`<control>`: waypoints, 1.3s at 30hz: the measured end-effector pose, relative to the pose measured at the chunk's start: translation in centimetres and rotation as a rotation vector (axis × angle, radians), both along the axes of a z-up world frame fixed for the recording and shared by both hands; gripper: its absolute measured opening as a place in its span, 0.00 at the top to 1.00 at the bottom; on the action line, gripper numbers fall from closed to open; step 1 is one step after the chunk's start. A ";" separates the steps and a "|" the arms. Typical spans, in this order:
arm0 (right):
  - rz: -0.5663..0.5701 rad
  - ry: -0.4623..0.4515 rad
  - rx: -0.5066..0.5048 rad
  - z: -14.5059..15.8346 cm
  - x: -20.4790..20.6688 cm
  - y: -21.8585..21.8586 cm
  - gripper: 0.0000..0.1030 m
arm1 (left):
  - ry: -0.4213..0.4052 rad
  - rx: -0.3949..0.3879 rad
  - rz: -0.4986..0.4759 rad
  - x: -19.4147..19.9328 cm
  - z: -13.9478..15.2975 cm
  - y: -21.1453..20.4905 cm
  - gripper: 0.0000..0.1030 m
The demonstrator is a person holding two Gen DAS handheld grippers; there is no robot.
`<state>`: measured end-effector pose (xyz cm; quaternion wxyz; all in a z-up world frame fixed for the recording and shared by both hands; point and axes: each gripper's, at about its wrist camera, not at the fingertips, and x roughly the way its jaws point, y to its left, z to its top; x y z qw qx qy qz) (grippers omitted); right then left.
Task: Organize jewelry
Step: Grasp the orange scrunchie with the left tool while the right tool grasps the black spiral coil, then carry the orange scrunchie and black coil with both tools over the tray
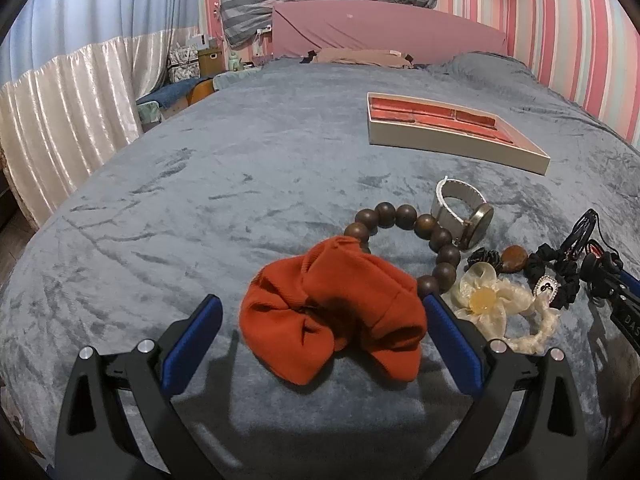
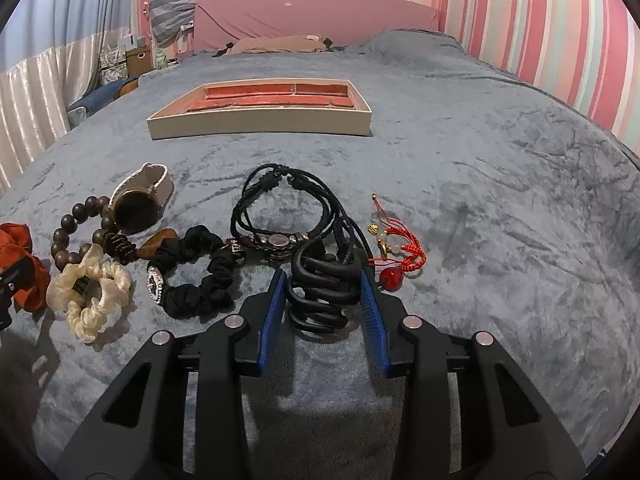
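An orange scrunchie [image 1: 332,316] lies on the grey-blue blanket between the wide-apart fingers of my left gripper [image 1: 322,306], which is open; the right pad sits at its edge and the left pad is apart. In the right wrist view my right gripper [image 2: 323,278] is shut on a black claw hair clip [image 2: 320,292], with a blue pad against each side. A cream tray with red lined compartments [image 2: 260,122] lies further up the bed, also seen as the tray [image 1: 452,146] at the upper right.
Beside the scrunchie lie a wooden bead bracelet [image 1: 404,216], a watch [image 2: 136,204], a cream scrunchie [image 2: 92,292], a black scrunchie [image 2: 196,276], a black cord bracelet [image 2: 280,208] and a red cord bracelet [image 2: 396,248]. A pink headboard [image 2: 312,12] stands behind, a striped wall on the right.
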<state>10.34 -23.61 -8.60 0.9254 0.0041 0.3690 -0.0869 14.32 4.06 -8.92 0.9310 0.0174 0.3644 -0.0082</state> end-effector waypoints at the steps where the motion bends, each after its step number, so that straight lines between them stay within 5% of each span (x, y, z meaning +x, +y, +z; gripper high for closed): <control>1: 0.003 -0.008 0.001 0.1 -0.1 0.0 0.64 | 0.000 -0.004 -0.007 0.0 0.0 0.0 0.05; 8: 0.028 -0.034 0.089 0.8 -0.7 -0.5 0.64 | 0.034 -0.027 -0.029 0.9 -0.7 0.0 0.07; 18: 0.051 -0.025 0.310 0.8 -0.8 -2.2 0.64 | 0.074 -0.053 -0.062 1.6 -1.4 -0.1 0.41; 22: 0.062 -0.025 0.359 0.9 -0.8 -2.7 0.64 | 0.087 -0.056 -0.076 2.1 -1.6 -0.3 0.47; 33: 0.084 -0.046 0.315 0.9 -0.9 -2.2 0.64 | 0.092 -0.061 -0.098 2.5 -1.6 -0.4 0.69; 39: 0.095 -0.061 0.289 1.5 -1.2 -2.1 0.64 | 0.082 -0.027 -0.072 2.4 -0.7 -0.5 0.74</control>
